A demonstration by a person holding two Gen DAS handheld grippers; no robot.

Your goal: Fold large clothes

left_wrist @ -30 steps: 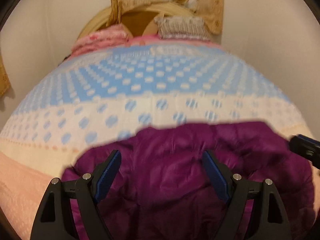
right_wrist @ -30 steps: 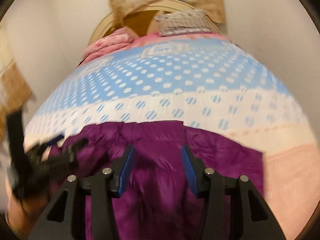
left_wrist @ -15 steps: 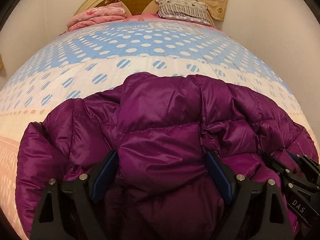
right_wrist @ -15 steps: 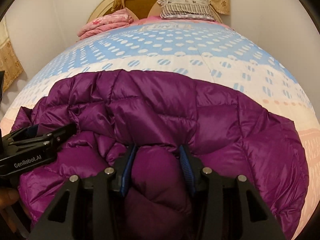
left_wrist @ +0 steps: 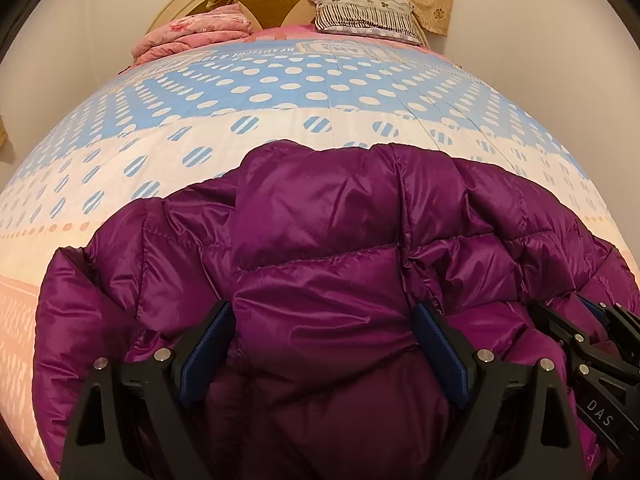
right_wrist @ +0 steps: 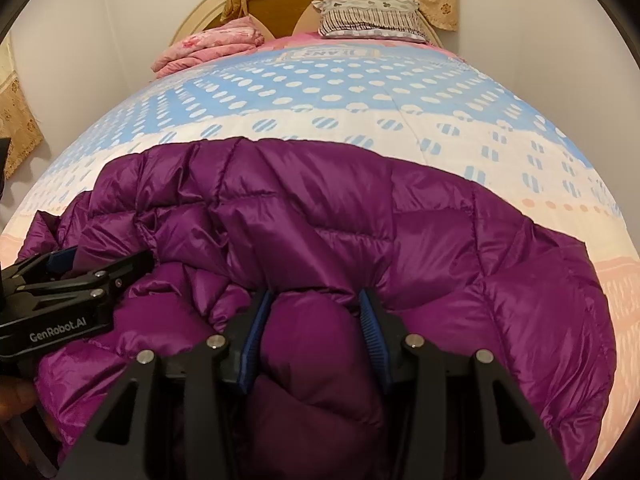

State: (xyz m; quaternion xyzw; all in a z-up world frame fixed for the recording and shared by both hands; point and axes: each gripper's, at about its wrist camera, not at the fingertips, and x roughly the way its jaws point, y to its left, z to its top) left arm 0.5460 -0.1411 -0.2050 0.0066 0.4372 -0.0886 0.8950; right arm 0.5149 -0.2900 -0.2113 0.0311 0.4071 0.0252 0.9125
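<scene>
Both claws sit low over the purple puffy jacket (left_wrist: 332,240), which lies heaped at the near end of the bed (left_wrist: 280,120), on its dotted blue and cream cover. On my left claw (left_wrist: 324,344) the jaws have just been opening wider, and a fat roll of the jacket bulges up between the blue pads (left_wrist: 206,352); I cannot tell if the pads squeeze it or only sit beside it. My right claw (right_wrist: 316,328) is pinching a thick fold of the jacket, and the fabric swells out between the two pads. From the right camera I see the left claw off to the side, resting on the jacket. Far up the bed lie a striped pillow (right_wrist: 370,16) and a folded pink blanket (right_wrist: 208,46), well apart from the jacket.
</scene>
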